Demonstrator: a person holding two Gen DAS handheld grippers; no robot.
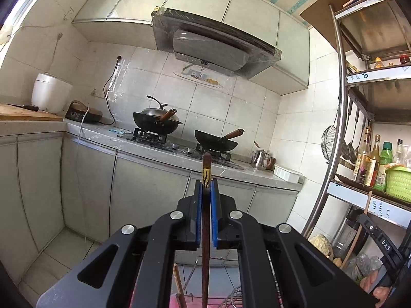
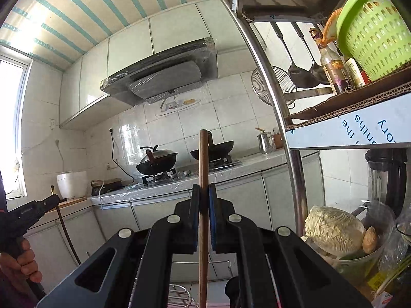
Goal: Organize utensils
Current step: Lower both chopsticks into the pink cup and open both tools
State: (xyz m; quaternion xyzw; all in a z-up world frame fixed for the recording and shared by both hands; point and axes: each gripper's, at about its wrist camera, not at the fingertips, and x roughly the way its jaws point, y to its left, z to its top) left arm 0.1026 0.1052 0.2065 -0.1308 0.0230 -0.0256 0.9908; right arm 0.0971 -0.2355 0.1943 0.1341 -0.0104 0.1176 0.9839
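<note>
My left gripper (image 1: 206,186) is shut on a dark brown chopstick (image 1: 206,231) with a yellow patterned band near its top; the chopstick stands upright between the blue pads. My right gripper (image 2: 204,190) is shut on a light brown wooden stick (image 2: 203,205), also upright, its top end above the jaws. Both are held in the air, facing the kitchen counter. The left gripper (image 2: 48,201) with its dark chopstick shows at the left of the right wrist view. The right gripper (image 1: 380,241) shows at the right edge of the left wrist view.
A metal shelf rack (image 2: 272,107) stands close on the right with a green basket (image 2: 375,33), bottles, hanging ladles and a bowl of vegetables (image 2: 334,231). Two woks (image 1: 156,120) sit on the stove. A wire rack (image 2: 179,295) lies below the grippers.
</note>
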